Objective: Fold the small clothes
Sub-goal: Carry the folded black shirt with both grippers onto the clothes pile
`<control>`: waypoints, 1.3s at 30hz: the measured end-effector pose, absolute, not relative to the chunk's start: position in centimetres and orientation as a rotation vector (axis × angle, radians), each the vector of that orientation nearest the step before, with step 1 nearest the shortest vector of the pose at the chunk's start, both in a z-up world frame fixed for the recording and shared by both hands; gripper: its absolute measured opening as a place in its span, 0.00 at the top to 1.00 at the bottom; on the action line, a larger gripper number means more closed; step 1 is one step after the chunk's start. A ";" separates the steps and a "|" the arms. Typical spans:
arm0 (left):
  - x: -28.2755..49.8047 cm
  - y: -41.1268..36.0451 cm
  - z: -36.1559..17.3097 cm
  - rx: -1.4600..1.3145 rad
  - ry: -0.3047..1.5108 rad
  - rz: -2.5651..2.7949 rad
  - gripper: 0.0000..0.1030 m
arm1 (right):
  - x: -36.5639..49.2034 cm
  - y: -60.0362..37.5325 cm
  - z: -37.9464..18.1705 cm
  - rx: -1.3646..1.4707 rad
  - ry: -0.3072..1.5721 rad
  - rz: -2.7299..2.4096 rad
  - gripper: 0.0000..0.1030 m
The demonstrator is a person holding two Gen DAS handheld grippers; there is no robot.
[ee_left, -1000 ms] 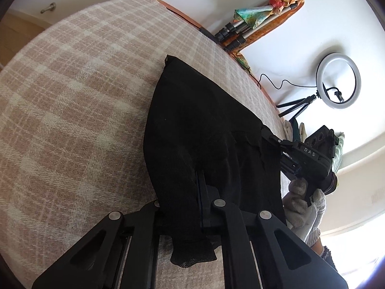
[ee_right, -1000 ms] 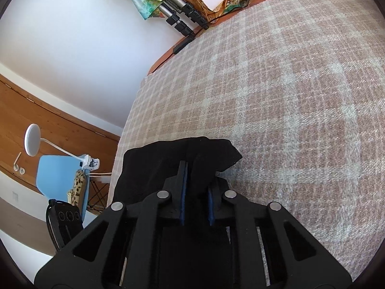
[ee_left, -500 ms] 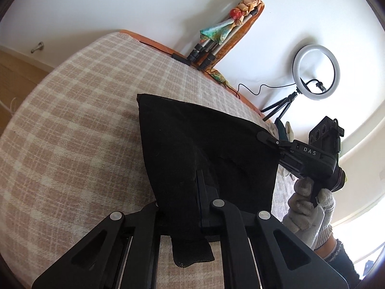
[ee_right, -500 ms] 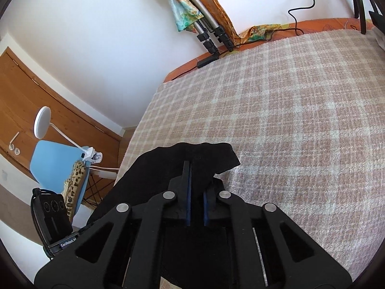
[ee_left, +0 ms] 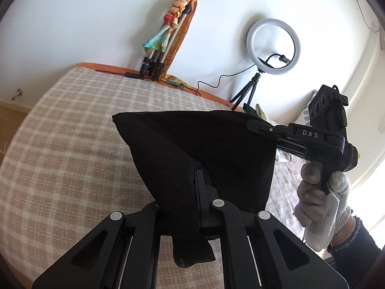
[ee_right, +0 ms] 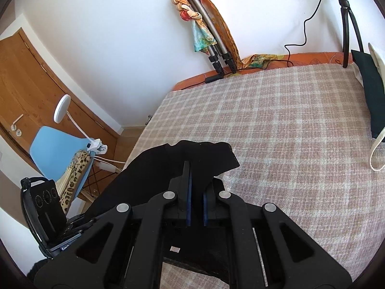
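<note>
Aloft, garment [ee_left: 204, 149] edge between grippers

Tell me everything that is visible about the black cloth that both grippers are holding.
The black garment is a small piece of thin, matte, dark fabric, with a fine mesh showing at the corner that hangs below the left gripper. It is held stretched above the checked blanket: the left gripper pinches one edge, and the right gripper pinches another. Its top edge runs nearly straight between a free corner and the right gripper. Whether its lower edge touches the blanket cannot be told.
</note>
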State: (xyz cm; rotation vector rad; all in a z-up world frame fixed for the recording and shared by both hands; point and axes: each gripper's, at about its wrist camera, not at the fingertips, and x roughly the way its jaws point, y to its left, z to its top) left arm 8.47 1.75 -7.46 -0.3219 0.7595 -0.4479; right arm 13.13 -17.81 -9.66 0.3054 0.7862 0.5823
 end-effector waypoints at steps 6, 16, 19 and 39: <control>6.6 -2.0 -6.1 -0.258 0.721 -0.526 0.95 | 9.4 -20.7 -7.8 0.270 0.739 0.555 0.93; 4.8 -9.3 -4.3 -0.170 0.688 -0.662 0.95 | 5.1 -26.9 -6.2 0.298 0.686 0.490 0.93; 4.6 -11.6 -4.2 -0.150 0.685 -0.697 0.95 | 4.5 -28.9 -6.1 0.313 0.676 0.468 0.93; 9.0 -25.5 -4.3 -0.089 0.678 -0.839 0.95 | 5.3 -44.7 -3.0 0.359 0.584 0.275 0.93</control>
